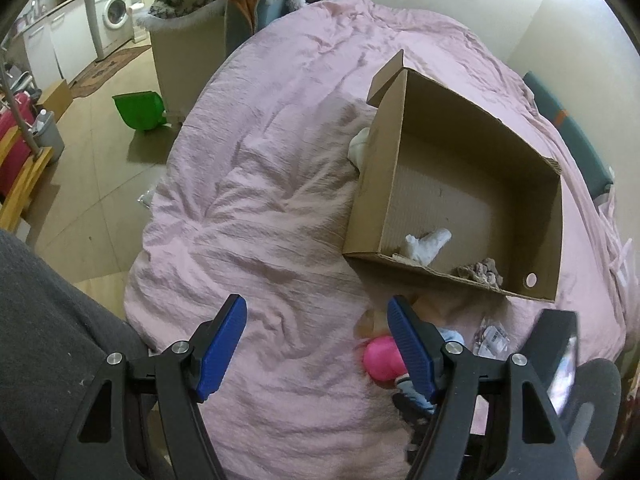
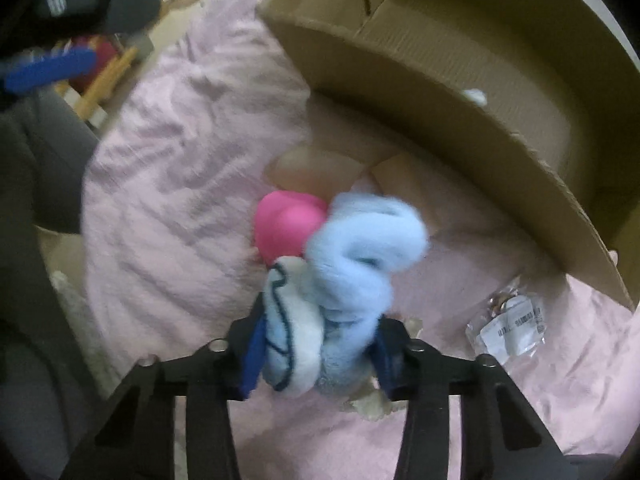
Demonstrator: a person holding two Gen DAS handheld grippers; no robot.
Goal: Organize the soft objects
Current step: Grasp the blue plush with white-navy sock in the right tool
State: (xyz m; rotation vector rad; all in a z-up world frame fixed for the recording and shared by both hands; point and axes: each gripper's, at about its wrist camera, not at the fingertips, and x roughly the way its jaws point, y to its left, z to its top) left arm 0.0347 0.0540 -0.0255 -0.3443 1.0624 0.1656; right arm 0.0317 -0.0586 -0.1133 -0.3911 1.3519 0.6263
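right hand-held gripper (image 2: 316,344) clamped on blue sock (image 2: 360,248), just above pink bed (image 2: 168,200), beside pink ball (image 2: 286,228), near box (image 2: 440,92). left hand-held gripper (image 1: 318,350) apart, empty, over bed.

Your path over the near-left pink duvet (image 1: 280,208) is free; right, the cardboard box wall (image 2: 420,96) blocks you.

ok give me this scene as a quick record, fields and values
surface: pink duvet
box: open, on the duvet
in box: white cloth, grey-brown cloth
left gripper: open, nothing between the jaws
right gripper: shut on a blue and white sock
beside sock: pink toy
near box: clear packet
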